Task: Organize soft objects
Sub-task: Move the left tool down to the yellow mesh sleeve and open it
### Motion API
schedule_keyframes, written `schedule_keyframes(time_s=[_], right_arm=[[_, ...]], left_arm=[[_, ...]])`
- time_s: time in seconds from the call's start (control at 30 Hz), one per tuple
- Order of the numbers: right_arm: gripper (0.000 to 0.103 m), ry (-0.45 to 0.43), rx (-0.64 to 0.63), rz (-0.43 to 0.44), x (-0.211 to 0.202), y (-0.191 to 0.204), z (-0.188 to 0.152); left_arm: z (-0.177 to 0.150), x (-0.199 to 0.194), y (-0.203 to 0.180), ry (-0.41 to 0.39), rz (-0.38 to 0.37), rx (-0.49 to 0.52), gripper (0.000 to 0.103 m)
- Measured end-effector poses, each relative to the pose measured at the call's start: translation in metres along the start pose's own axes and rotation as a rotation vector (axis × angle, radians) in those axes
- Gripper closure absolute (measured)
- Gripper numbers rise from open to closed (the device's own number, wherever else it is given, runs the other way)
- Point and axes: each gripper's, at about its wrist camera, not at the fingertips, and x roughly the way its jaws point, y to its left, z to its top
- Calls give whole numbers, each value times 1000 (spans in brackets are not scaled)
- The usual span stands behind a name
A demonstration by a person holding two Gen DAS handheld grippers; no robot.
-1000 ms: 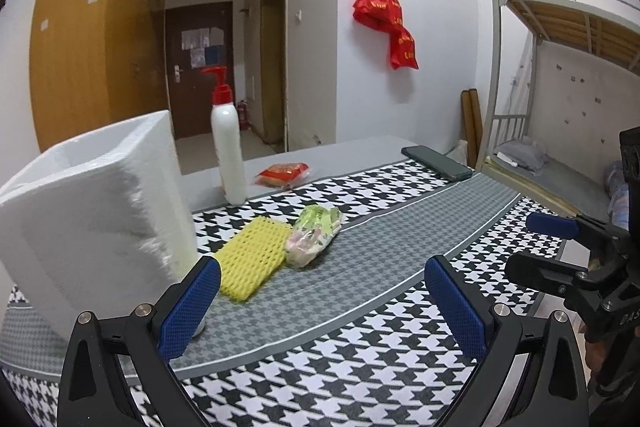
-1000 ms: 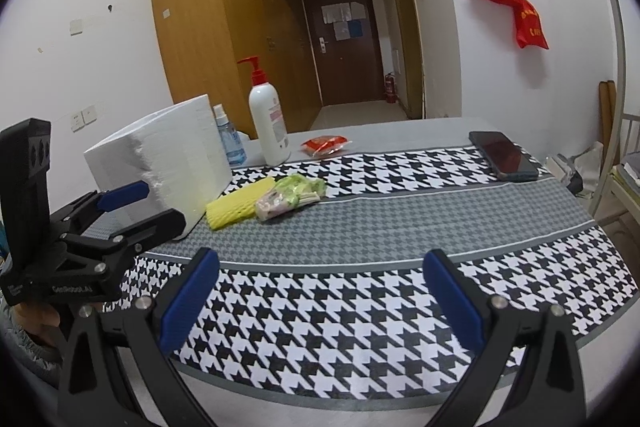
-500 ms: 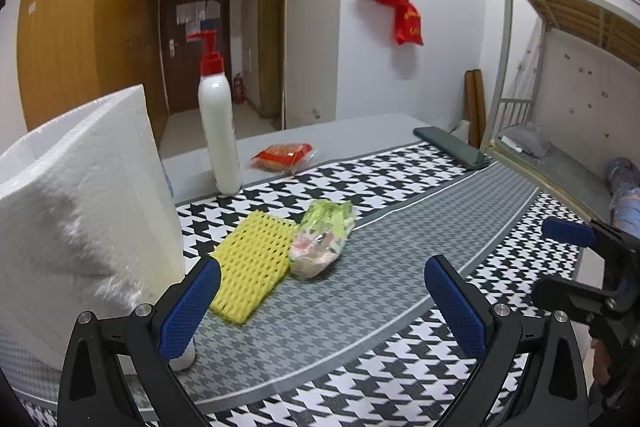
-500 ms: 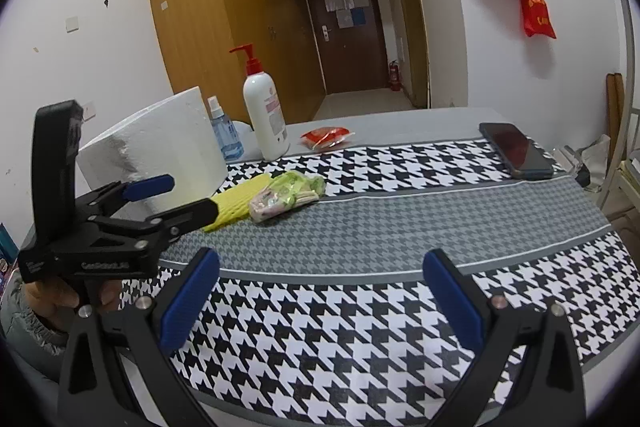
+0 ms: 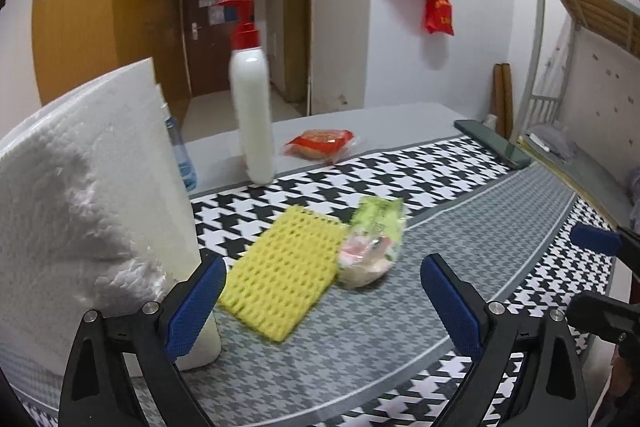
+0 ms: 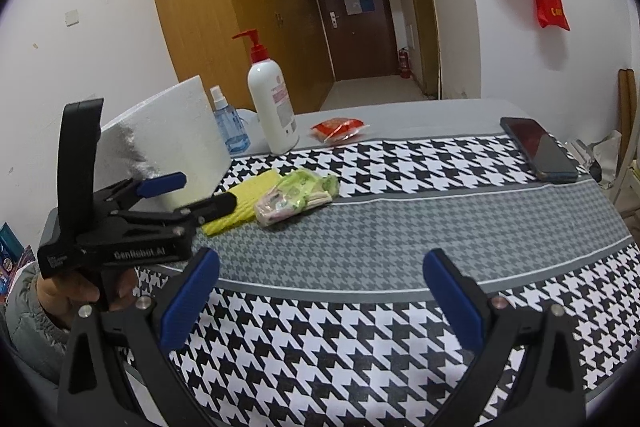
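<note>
A yellow foam net lies flat on the houndstooth cloth, with a green and pink soft packet touching its right edge. My left gripper is open and empty, hovering just short of both. A tall white foam block stands against its left finger. In the right wrist view the left gripper reaches over the yellow net beside the packet. My right gripper is open with nothing in it, above the table's near edge.
A lotion pump bottle, a blue spray bottle and a red packet stand at the back. A phone lies far right. The white block walls the left. A bunk bed stands beyond the table.
My left gripper has moved forward and down toward the yellow net and the packet, which now look larger. The right gripper has edged a little closer to the table. Both stayed open.
</note>
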Motion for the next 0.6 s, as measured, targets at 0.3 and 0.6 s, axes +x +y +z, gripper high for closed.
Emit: schedule_keyframes(time_s=[0.3,0.6], right_arm=[[0,27,7,8,12,0,8],[0,46,10,19,19,7,11]], left_arm=[[-5,10,14,35,49,0,18],[-9,34,24,147,49,-5,39]])
